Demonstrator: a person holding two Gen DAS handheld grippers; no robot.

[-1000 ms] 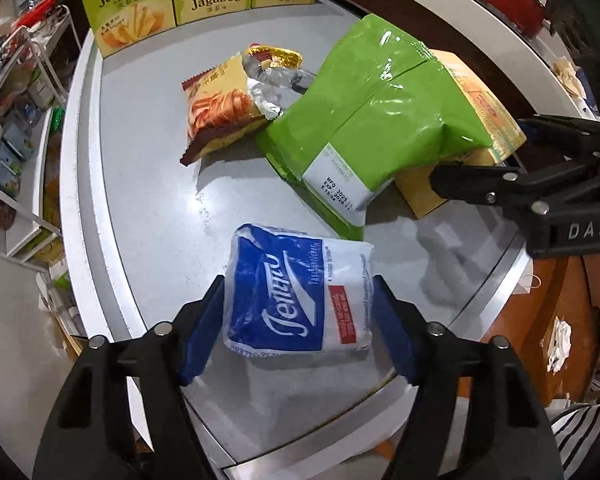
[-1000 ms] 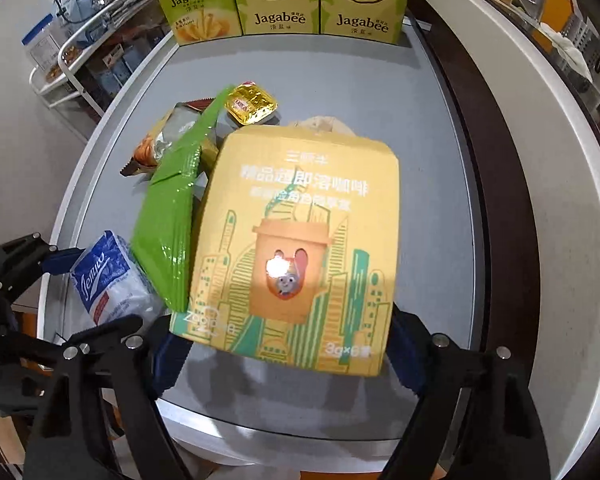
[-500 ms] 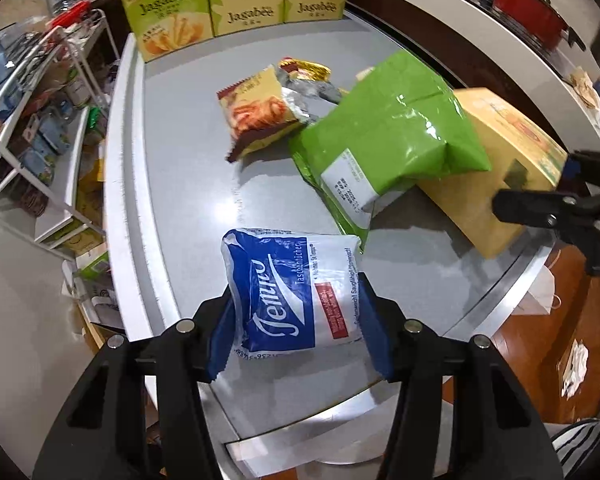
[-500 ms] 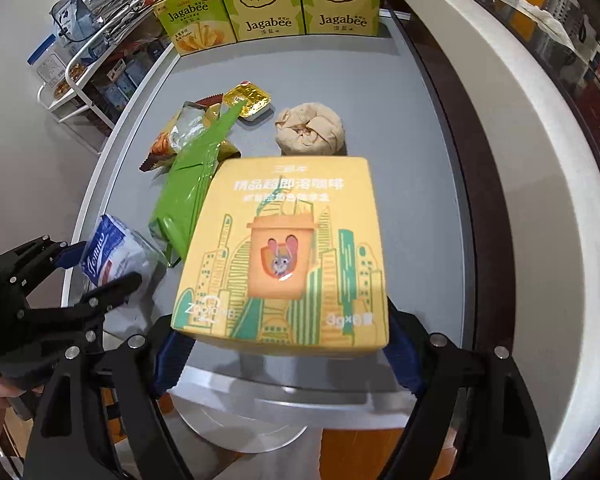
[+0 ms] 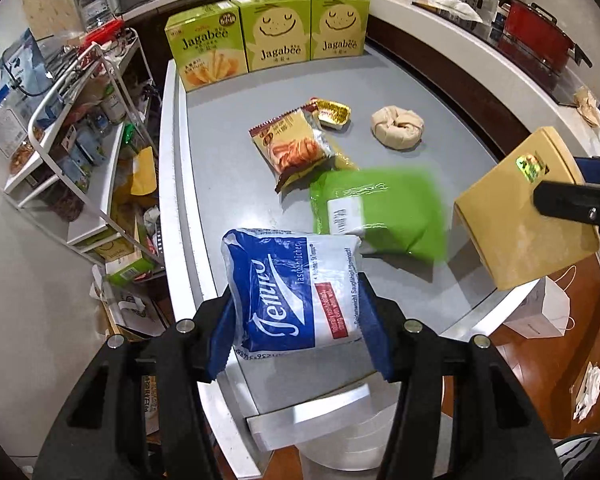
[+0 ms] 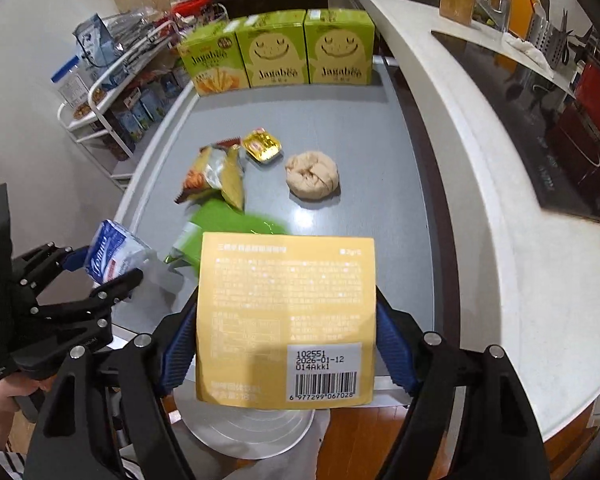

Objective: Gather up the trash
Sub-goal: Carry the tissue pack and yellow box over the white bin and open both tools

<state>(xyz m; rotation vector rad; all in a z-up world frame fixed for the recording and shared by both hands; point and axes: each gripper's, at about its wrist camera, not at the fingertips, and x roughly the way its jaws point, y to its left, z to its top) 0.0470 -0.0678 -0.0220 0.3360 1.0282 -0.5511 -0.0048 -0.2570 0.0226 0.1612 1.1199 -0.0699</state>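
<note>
Tissues first: the left gripper (image 5: 300, 320) is clamped on a blue-and-white Tempo tissue pack (image 5: 294, 290), low in the left wrist frame over the near edge of the grey desk (image 5: 228, 160). The right gripper (image 6: 286, 344) pinches a yellow coffee box (image 6: 286, 316) by its sides, barcode showing. Mid-frame on the desk lie a blurred green bag (image 5: 380, 212), a snack wrapper (image 5: 294, 146), a gold foil tray (image 5: 332, 112) and a crumpled paper ball (image 5: 398, 126).
</note>
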